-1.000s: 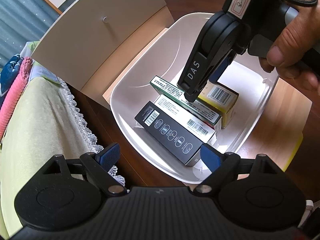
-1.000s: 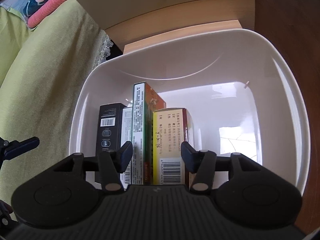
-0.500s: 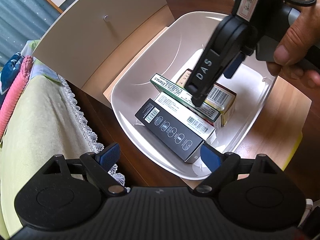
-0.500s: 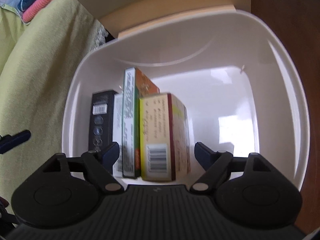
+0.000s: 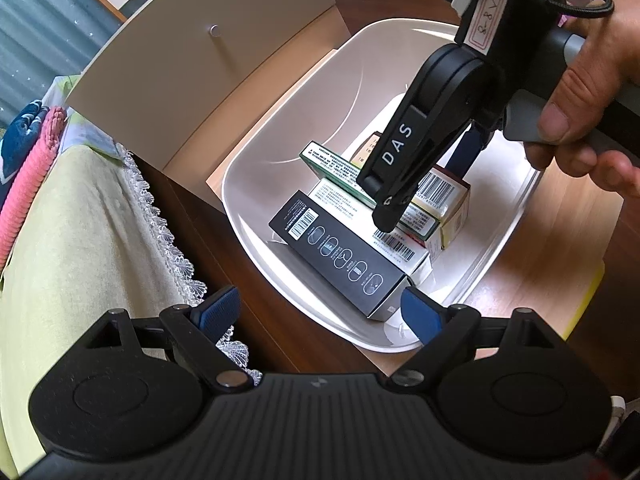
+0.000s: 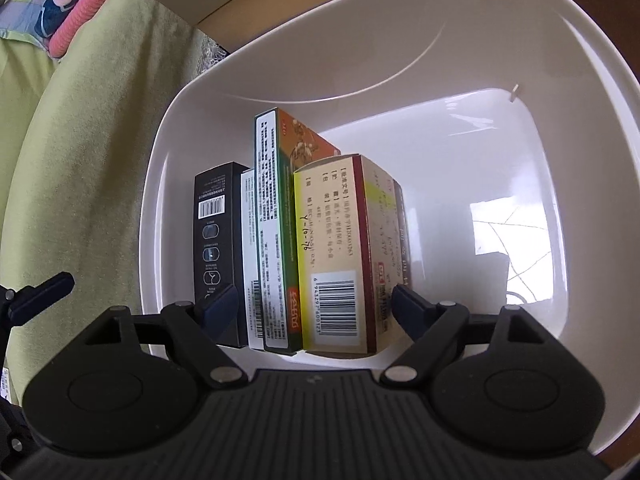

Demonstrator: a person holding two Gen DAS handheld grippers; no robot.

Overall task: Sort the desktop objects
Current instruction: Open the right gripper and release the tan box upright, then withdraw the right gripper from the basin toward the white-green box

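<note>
Left hand-held gripper (image 5: pixel 316 312) hangs nearest, over the near rim of the white tub (image 5: pixel 256 200), w/ fingers spread wide and nothing between them. The tub sits on the dark wood bench (image 5: pixel 200 240), a pale board under its right side. Inside, four boxes stand packed side by side at the tub's left end: black box (image 5: pixel 340 252) nearest the wall, then a white box (image 5: pixel 376 232), a green box (image 5: pixel 340 164), and a yellow box (image 5: pixel 448 196) w/ a barcode, each touching its neighbour. Rest of the tub floor is bare.

Right hand-held gripper (image 6: pixel 312 304) hovers just above the boxes, held by a person's hand (image 5: pixel 588 92); its fingers are parted wide, straddling the row and gripping nothing. Far left, a white cabinet (image 5: pixel 192 52) stands just beside the tub. A green cloth w/ lace trim (image 5: pixel 80 220) lies left of the bench.
</note>
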